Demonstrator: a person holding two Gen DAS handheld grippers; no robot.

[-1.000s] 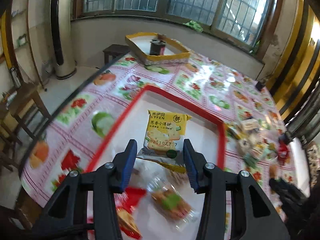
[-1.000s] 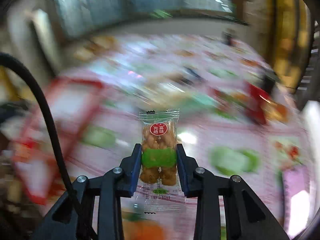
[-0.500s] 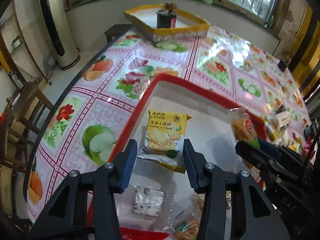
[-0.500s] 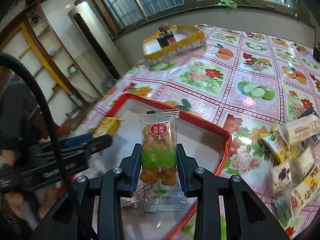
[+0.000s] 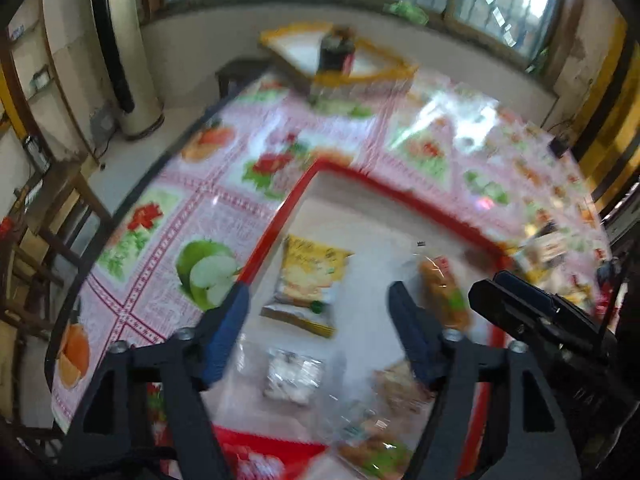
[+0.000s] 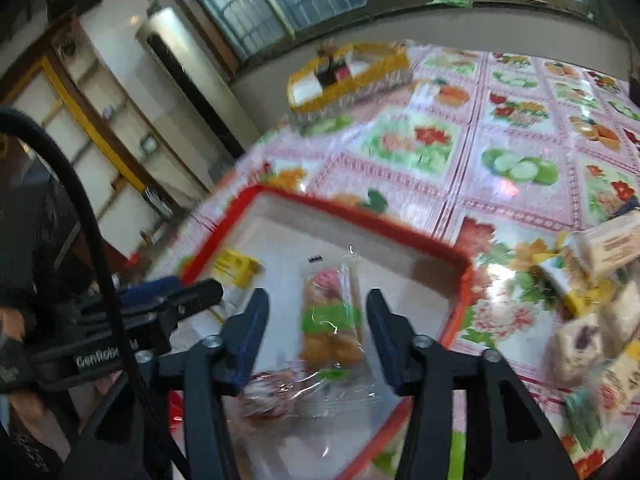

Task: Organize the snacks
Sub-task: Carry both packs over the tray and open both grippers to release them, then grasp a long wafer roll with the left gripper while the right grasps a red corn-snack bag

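Left gripper (image 5: 318,322) first: its blue-padded fingers (image 5: 224,334) have just been opening and now stand wide apart, with the yellow cracker packet (image 5: 310,280) lying flat on the white floor of the red-rimmed tray (image 5: 272,232) between and just beyond them, touched by neither pad. Over to the right gripper (image 6: 314,334): its jaws have also just been opening and stand well apart, and the clear packet with the green band (image 6: 330,312) sits in the gap, free of both pads, down on the tray (image 6: 352,216) floor. From the left wrist view that same packet (image 5: 442,294) shows at the tray's right side, just beside the black tip of the right gripper (image 5: 508,300). From the right wrist view the left gripper (image 6: 176,292) reaches in from the left edge, a hand (image 6: 12,356) behind it, and the yellow packet (image 6: 234,266) lies near the tray's left rim. Nearer the cameras, more wrapped snacks crowd the tray, among them a silvery packet (image 5: 294,372), all rather blurred. Outside the tray, on the fruit-print tablecloth (image 6: 460,160), a heap of loose snacks (image 6: 592,300) waits to the right, well apart from both grippers. At the far table edge sits a yellow-rimmed tray (image 6: 348,76) with a dark container in it
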